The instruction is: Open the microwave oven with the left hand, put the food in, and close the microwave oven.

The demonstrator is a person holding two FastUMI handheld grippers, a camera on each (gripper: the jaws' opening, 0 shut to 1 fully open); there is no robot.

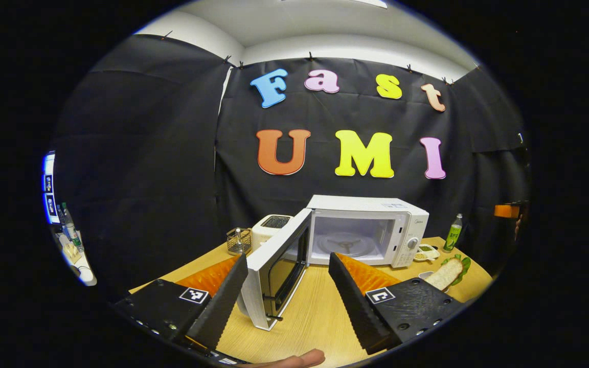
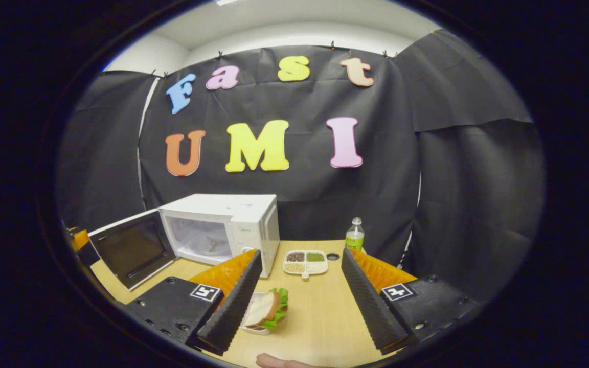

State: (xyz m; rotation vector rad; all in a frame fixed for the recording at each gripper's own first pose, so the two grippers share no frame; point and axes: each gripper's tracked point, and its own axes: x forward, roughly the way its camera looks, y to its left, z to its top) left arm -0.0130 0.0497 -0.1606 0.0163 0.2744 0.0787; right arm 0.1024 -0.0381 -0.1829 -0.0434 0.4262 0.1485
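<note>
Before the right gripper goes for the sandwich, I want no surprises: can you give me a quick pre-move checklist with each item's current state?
1. Microwave door swung fully open: ok.
2. Microwave cavity free, turntable bare: ok.
3. Right gripper open, nothing between its fingers: ok.
4. Sandwich within its line: ok, it lies on a small plate just ahead, beside the gripper's left finger.
5. Left gripper clear of the door: ok, it is open and holds nothing.
6. Path from sandwich to cavity: cannot tell; the divided snack tray sits on the table near the microwave's control side.
</note>
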